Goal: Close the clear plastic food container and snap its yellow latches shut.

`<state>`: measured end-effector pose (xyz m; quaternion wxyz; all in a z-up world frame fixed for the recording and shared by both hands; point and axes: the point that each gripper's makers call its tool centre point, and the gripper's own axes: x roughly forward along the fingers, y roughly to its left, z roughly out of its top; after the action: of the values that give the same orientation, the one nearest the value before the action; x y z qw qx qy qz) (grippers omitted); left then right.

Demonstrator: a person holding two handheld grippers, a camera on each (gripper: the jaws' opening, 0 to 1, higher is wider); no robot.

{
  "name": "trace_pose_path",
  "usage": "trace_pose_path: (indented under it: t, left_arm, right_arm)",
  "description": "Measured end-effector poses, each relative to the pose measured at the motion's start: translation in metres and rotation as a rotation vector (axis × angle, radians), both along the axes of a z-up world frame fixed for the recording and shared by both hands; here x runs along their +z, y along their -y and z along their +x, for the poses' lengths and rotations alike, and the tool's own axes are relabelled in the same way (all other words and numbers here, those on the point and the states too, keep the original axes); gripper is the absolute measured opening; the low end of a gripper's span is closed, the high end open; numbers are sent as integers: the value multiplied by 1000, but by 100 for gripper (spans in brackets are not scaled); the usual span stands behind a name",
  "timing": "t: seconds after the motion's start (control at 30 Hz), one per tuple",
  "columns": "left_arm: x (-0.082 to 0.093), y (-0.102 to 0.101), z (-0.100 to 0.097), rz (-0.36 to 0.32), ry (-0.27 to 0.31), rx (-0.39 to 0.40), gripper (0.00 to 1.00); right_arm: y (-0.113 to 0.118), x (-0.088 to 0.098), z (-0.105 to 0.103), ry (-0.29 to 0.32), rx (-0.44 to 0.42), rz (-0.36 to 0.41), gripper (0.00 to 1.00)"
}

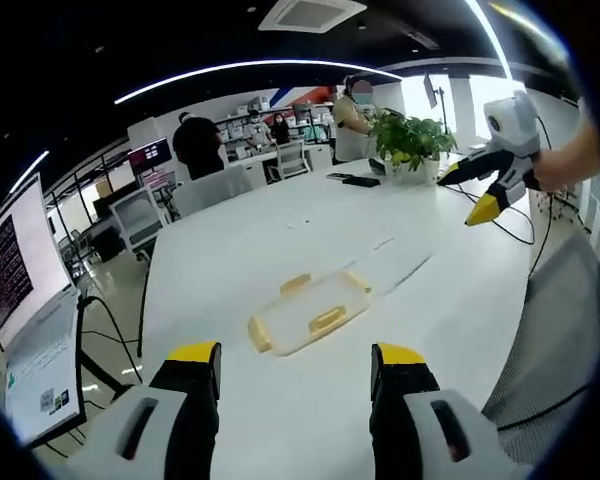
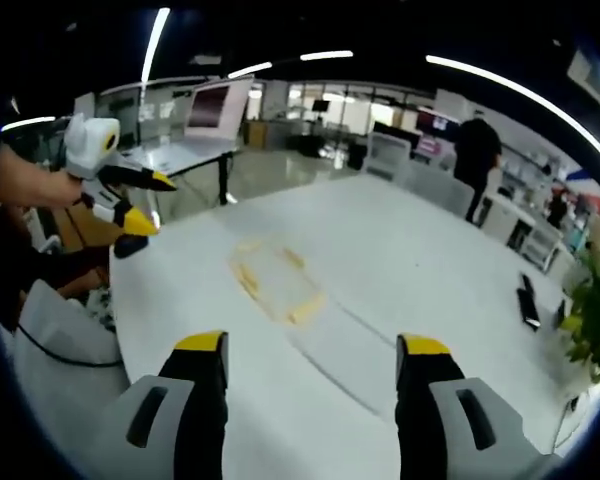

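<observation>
With jaws spread and empty, the left gripper [image 1: 295,362] and right gripper [image 2: 312,352] hung above the table [image 1: 420,300], well apart from the container [image 1: 308,312] with its yellow latches [image 1: 327,320], so both needed lowering squarely over it.

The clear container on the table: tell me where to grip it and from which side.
Take the clear container at a long edge between its yellow latches, coming from above: it lies flat and shallow on the white table, so only the rim offers a claw purchase.

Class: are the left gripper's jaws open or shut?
Open: the left gripper shows a wide gap between its yellow-tipped jaws, nothing held.
</observation>
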<state>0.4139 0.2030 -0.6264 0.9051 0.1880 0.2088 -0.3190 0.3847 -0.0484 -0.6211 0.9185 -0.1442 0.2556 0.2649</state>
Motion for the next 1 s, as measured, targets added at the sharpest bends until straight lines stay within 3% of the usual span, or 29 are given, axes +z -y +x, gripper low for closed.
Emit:
trace_pose_path:
  t: [0.23, 0.5, 0.73, 1.0]
  left_arm:
    - [-6, -10, 24, 30, -5, -33, 57]
    - [-13, -10, 49, 74, -37, -143, 57]
    - [-16, 1, 73, 139, -43, -288, 57]
    - [-28, 11, 86, 218, -71, -433, 57]
  right_arm:
    - [-12, -9, 17, -29, 78, -34, 66]
    - [-19, -18, 33, -47, 160, -78, 65]
    - [-27, -24, 48, -74, 246, -115, 64]
    - [-45, -31, 63, -111, 333, -131, 63]
